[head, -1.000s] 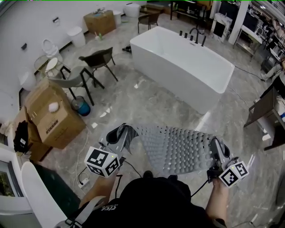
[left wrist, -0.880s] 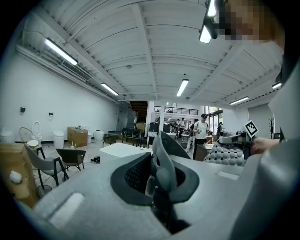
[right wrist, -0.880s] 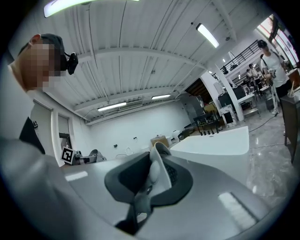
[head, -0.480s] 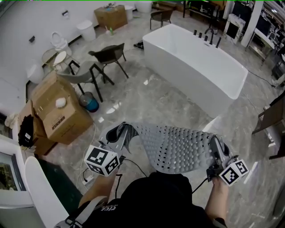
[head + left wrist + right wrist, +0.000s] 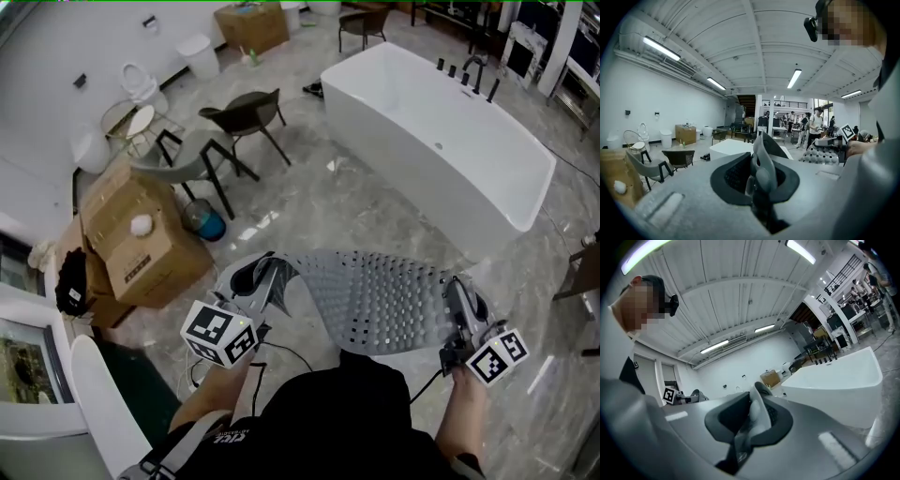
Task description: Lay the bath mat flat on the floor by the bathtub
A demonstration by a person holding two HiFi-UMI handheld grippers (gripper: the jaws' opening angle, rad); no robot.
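A grey bath mat with rows of holes and studs hangs stretched in the air between my two grippers, above the marble floor. My left gripper is shut on the mat's left edge, and a fold of mat stands pinched between its jaws. My right gripper is shut on the right edge, where a pale fold of mat sits between its jaws. The white bathtub stands ahead and to the right, some way beyond the mat; the bathtub also fills the right gripper view's right side.
Two dark chairs stand left of the tub. Open cardboard boxes and a blue bucket sit at the left. A white toilet stands by the far wall. A cable trails near my feet. Several people stand far off.
The view has shifted: the bathtub, chairs and boxes slid rightward and down in the head view. The mat stays stretched between both grippers, held the same way.
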